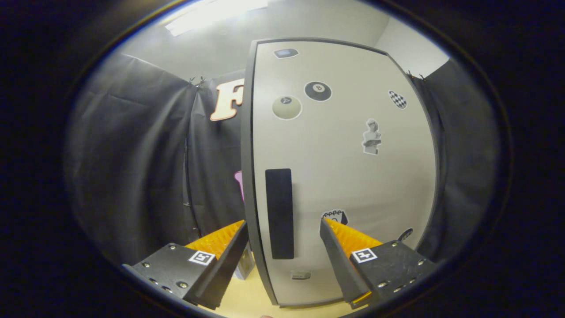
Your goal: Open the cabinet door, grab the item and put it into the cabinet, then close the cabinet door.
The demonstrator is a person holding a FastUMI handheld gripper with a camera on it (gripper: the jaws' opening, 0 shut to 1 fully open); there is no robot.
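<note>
Cabinet door [344,168]: appears shut, stage unclear | gripper [284,232]: spread, empty, straddling door's left edge beside dark handle [279,213] | item: unidentified.

claw [282,238] open, fingers [229,247] spread wide, pointing fwd & level, nothing gripped btwn them

one cabinet door [353,176] stands ahead, with one dark handle strip [279,213] on it. it carries two ball stickers [318,91], one bust sticker [371,137], one checkered sticker [397,99] and one notepad sticker [335,216]. one claw [284,232] with two fingers [229,247] spread apart. one table [247,300] below.
</note>
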